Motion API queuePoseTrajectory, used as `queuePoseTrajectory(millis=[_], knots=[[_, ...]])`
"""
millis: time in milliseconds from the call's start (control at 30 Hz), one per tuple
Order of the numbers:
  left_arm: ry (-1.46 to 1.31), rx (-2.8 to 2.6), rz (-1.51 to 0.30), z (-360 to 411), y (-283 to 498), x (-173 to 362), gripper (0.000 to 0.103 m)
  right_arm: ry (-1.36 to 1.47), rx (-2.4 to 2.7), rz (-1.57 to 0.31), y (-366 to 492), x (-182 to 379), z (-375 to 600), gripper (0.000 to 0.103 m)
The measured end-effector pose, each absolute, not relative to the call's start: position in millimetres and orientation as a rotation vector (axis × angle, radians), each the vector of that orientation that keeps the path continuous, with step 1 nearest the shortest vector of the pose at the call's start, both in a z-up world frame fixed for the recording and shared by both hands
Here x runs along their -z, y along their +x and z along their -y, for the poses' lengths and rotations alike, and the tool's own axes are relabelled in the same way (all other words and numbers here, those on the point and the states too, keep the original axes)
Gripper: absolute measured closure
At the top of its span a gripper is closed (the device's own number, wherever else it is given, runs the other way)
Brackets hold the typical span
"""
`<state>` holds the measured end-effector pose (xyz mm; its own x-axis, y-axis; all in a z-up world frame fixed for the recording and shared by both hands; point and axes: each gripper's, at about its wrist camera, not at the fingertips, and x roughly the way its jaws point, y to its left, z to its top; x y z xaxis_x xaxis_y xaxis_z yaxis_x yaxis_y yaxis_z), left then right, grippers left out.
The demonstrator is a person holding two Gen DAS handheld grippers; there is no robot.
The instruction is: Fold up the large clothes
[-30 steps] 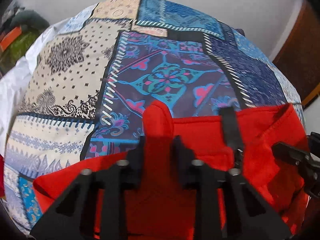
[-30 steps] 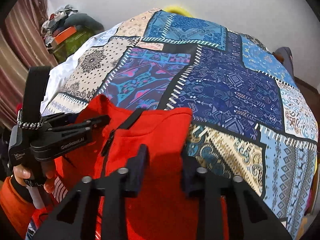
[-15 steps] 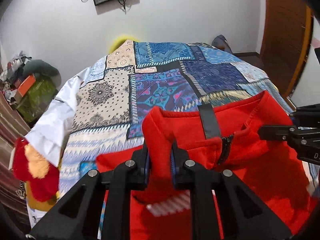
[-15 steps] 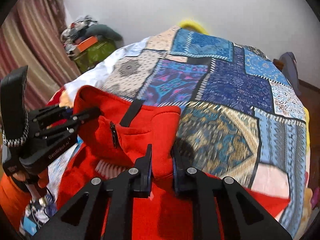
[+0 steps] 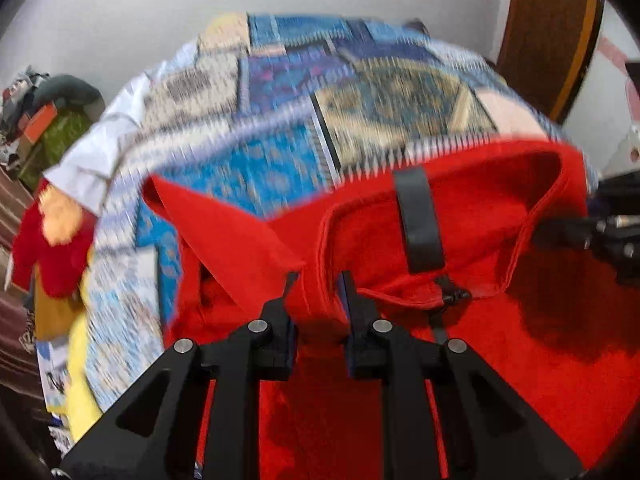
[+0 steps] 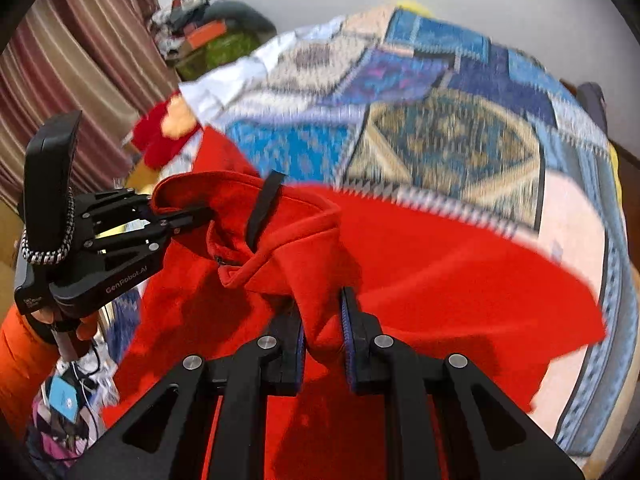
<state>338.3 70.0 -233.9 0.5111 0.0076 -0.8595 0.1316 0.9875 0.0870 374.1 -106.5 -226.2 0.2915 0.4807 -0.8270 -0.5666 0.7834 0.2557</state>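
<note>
Red fleece jacket (image 5: 500, 320) (black collar loop) hangs above the patchwork bed (image 6: 452, 140), both left tongs (image 5: 318, 284) and right tongs (image 6: 322, 312) pinched narrowly on its collar.

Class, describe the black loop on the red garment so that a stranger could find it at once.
Start at the patchwork bedspread covering the bed. In front of it hangs a red fleece top, gripped by both claws. At the back of its collar runs one short black strap, the only black strip on all that red.
</note>
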Motion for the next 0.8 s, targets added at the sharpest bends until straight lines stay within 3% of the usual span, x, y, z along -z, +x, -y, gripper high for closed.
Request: queuePoseTrajectory(millis=[300,567,733,800], knots=[[0.158,0.047,-1.145,-73.3,294.2,281.8,0.076,-0.181,-0.635,-1.198,339.1,254.2,116.7,0.09],[0.164,0.023,-1.126,-94.8,266.6,252.9,0.07,-0.249,-0.65,-1.141,311.9,226.2,136.8,0.09],[0.174,-0.024,-1.006,-104.0,271.8,209.4,0.043,-0.2,-0.652,-1.044,317.1,191.4,144.4,0.09],[0.169,-0.041,-0.977,-105.9,281.9,199.0,0.04,-0.206,-0.635,-1.036,325.9,189.1,138.0,0.09]])
